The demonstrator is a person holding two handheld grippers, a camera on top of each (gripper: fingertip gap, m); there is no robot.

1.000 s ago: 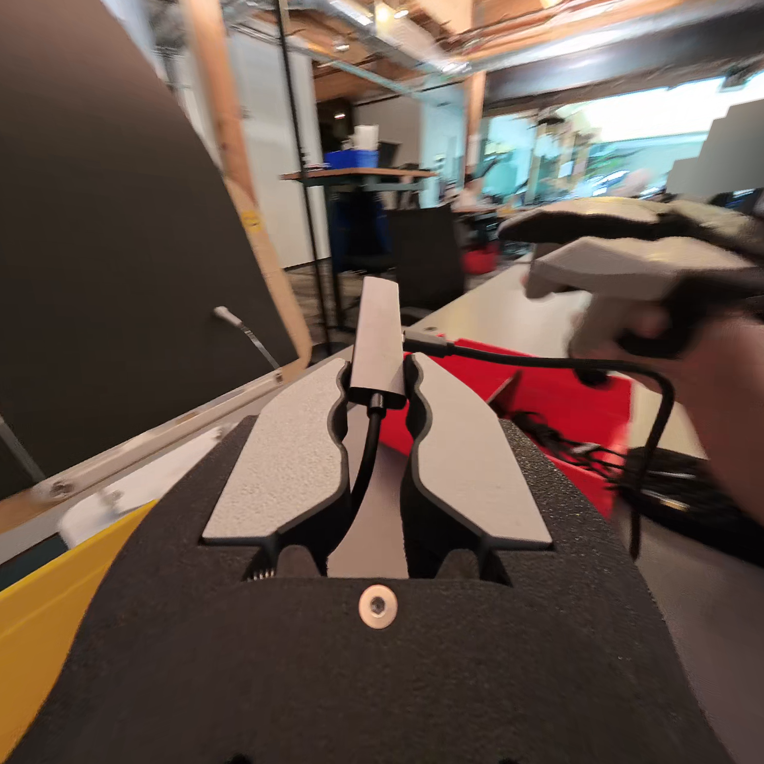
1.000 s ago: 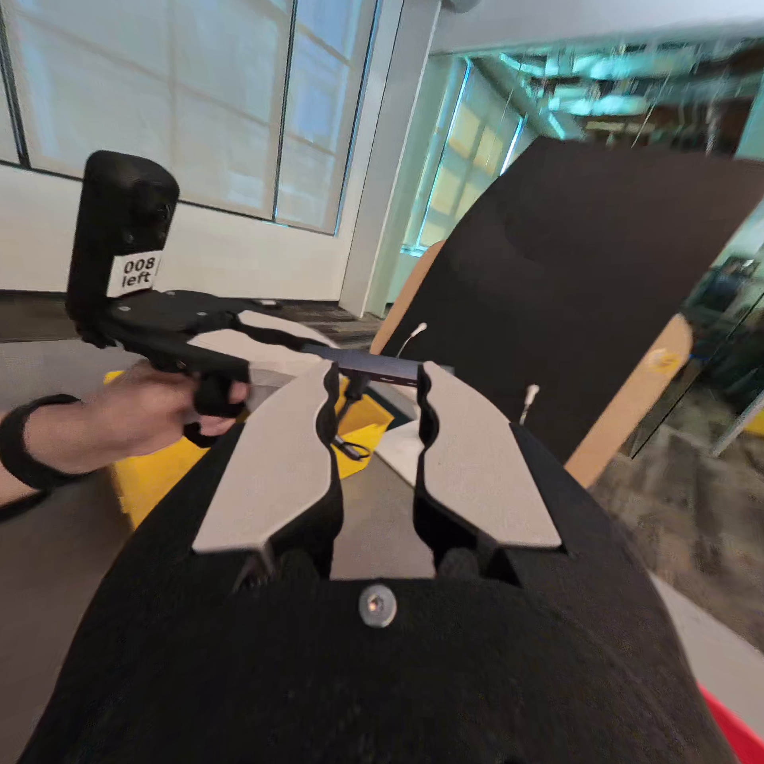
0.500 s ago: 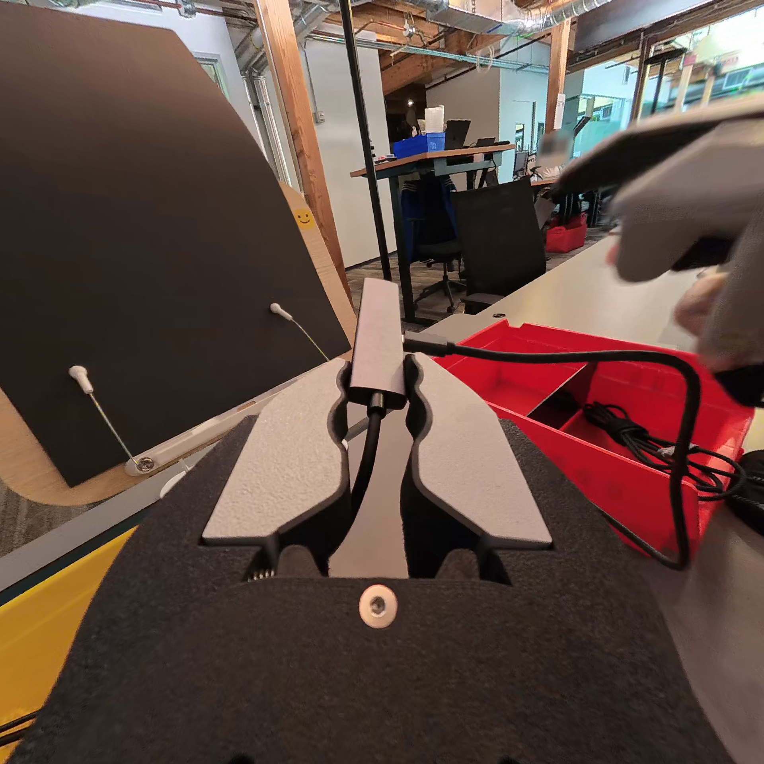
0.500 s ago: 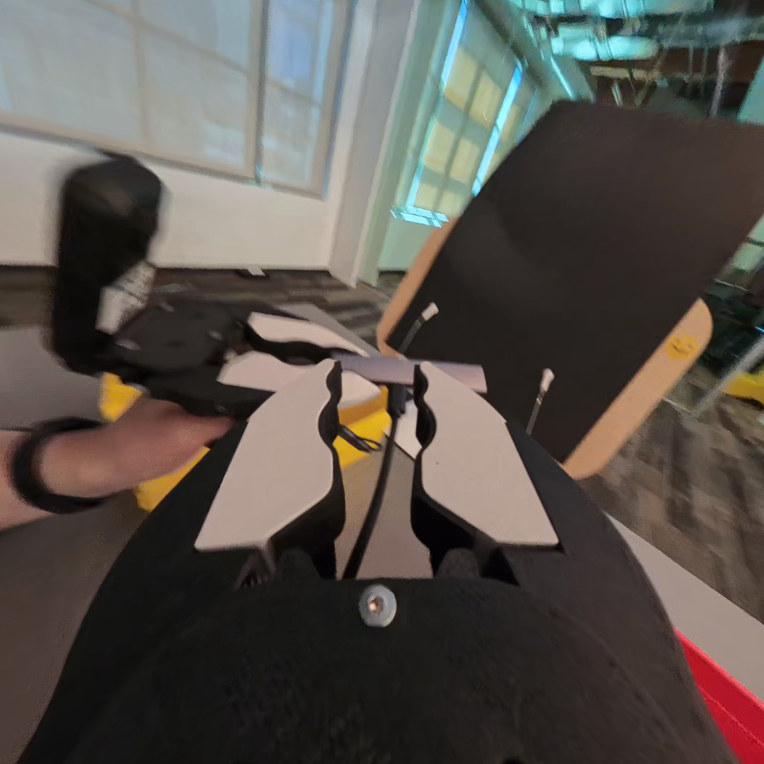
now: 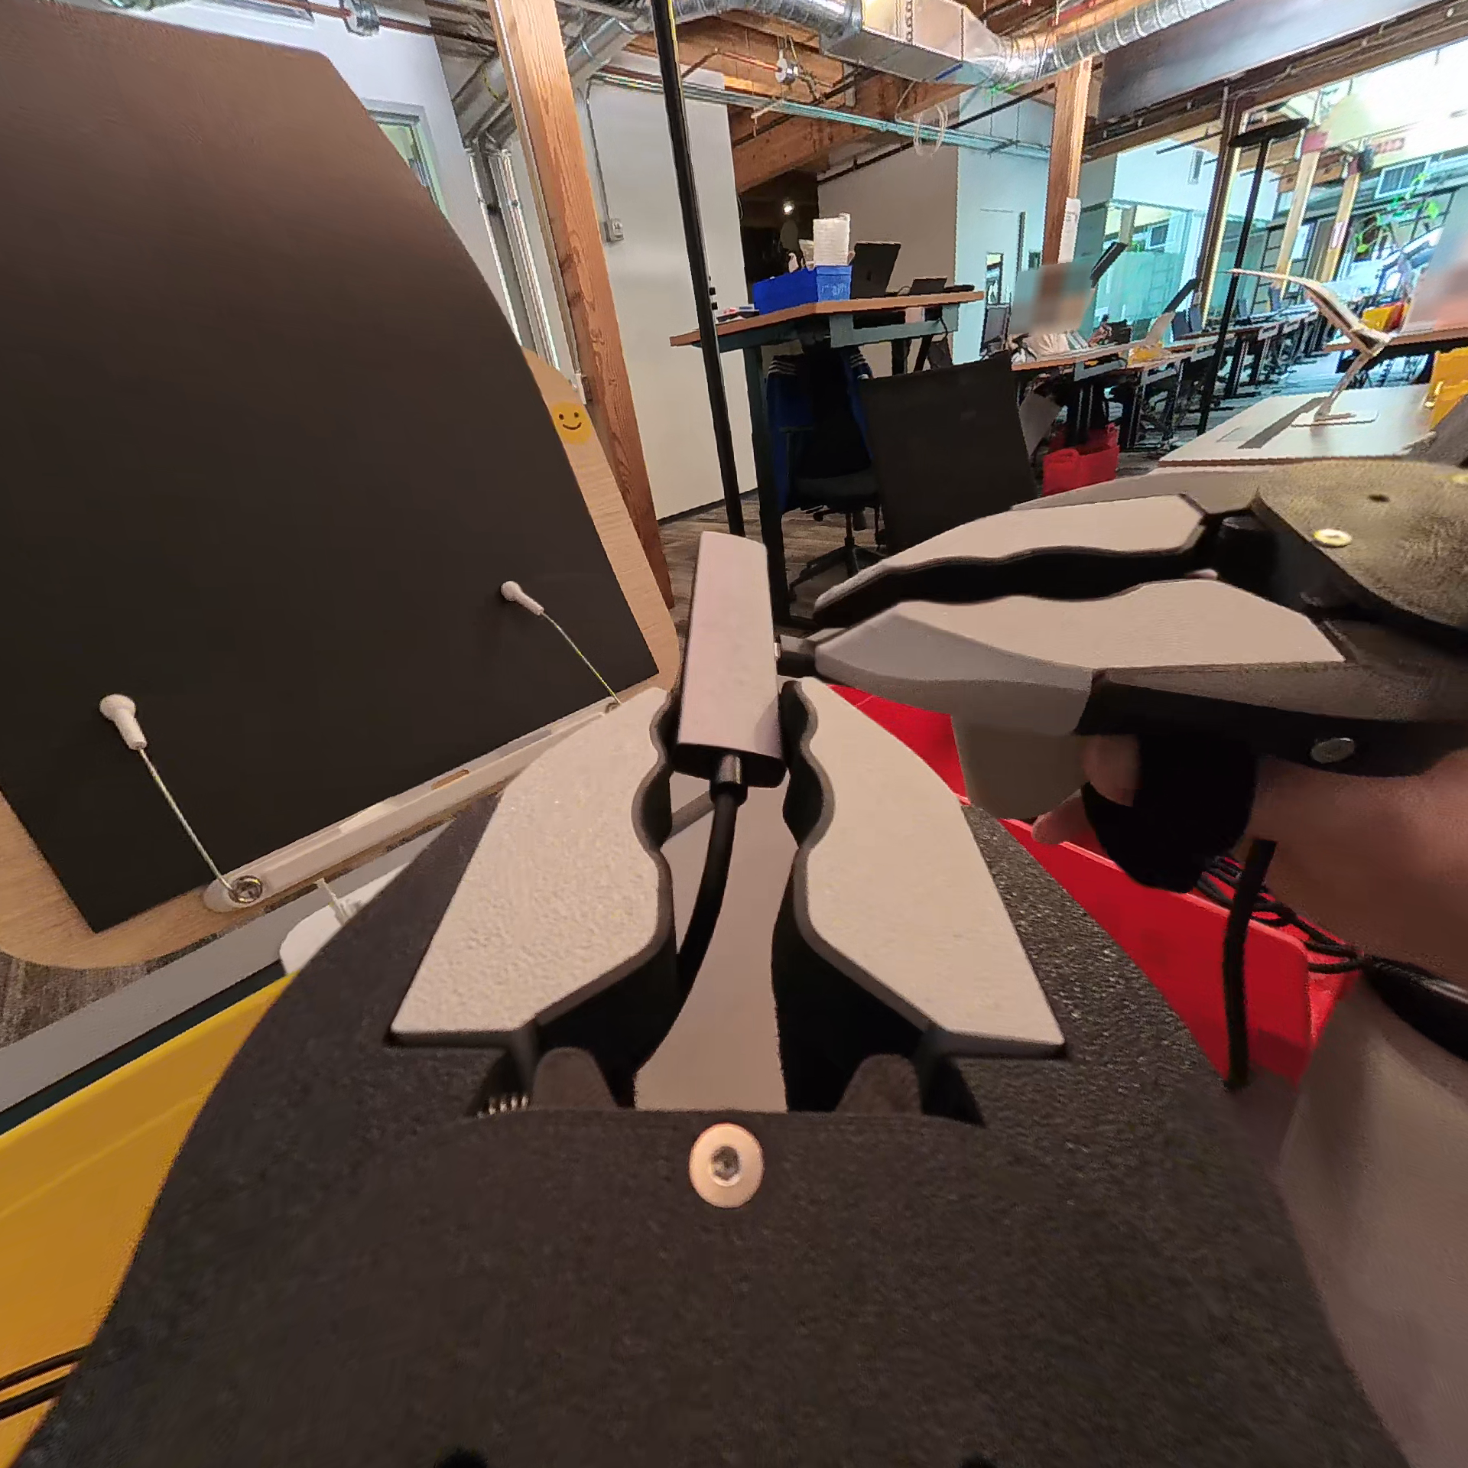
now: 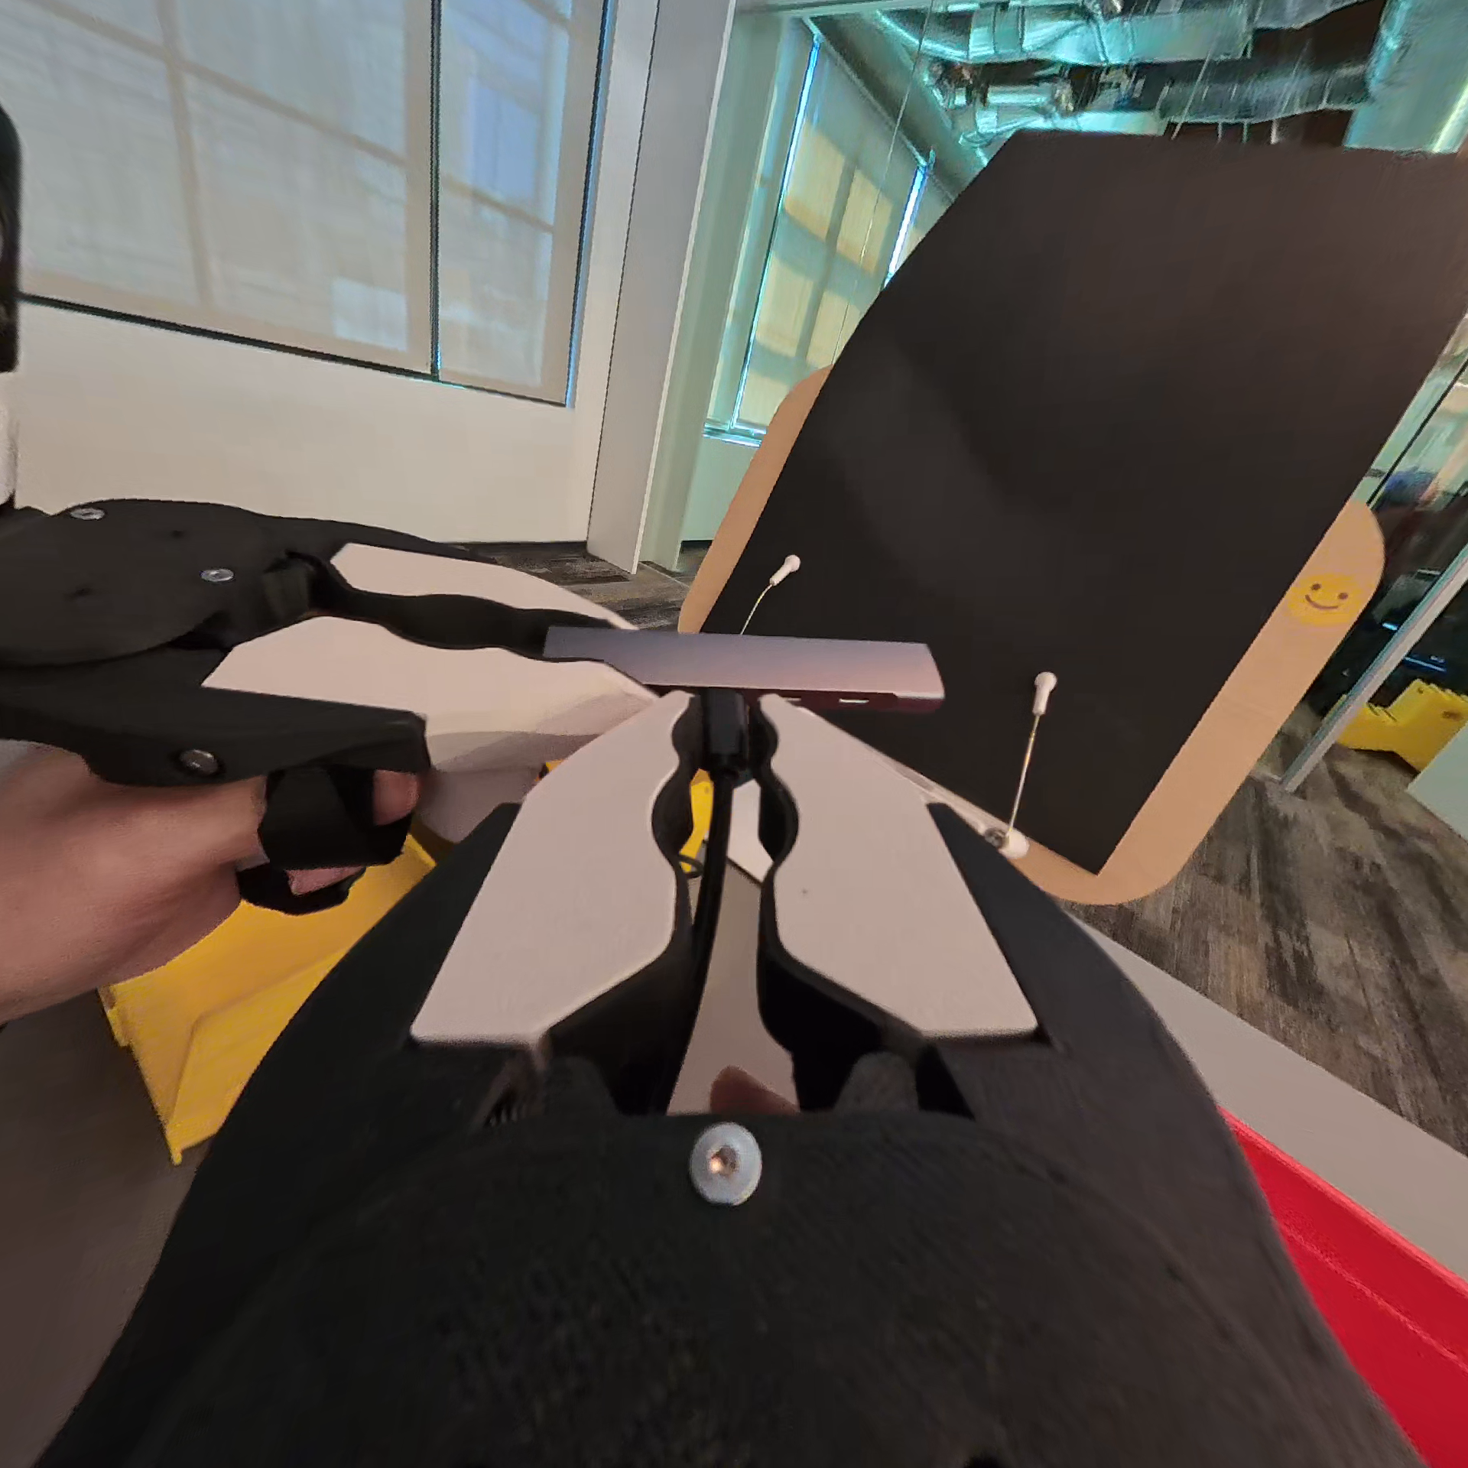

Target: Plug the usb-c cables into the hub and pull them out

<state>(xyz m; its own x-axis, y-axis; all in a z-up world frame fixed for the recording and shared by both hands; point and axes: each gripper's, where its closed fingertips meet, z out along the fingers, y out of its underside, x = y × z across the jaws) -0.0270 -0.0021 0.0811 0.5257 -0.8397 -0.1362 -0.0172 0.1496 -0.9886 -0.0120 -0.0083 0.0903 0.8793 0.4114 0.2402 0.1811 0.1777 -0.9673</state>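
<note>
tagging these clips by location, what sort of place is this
Likely an open-plan office or lab in a converted industrial building: desks with laptops, an office chair, and wood posts under bare ducts.

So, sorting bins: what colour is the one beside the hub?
Red bin, clearest in the left wrist view.

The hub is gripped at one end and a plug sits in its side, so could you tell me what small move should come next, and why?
Probably a straight pull: draw the right tongs back, away from the hub. They are closed on the plug, which sits in the hub's side port, and the left tongs clamp the hub's cable end, bracing it. A pull along the plug's axis should free it without bending.
</note>
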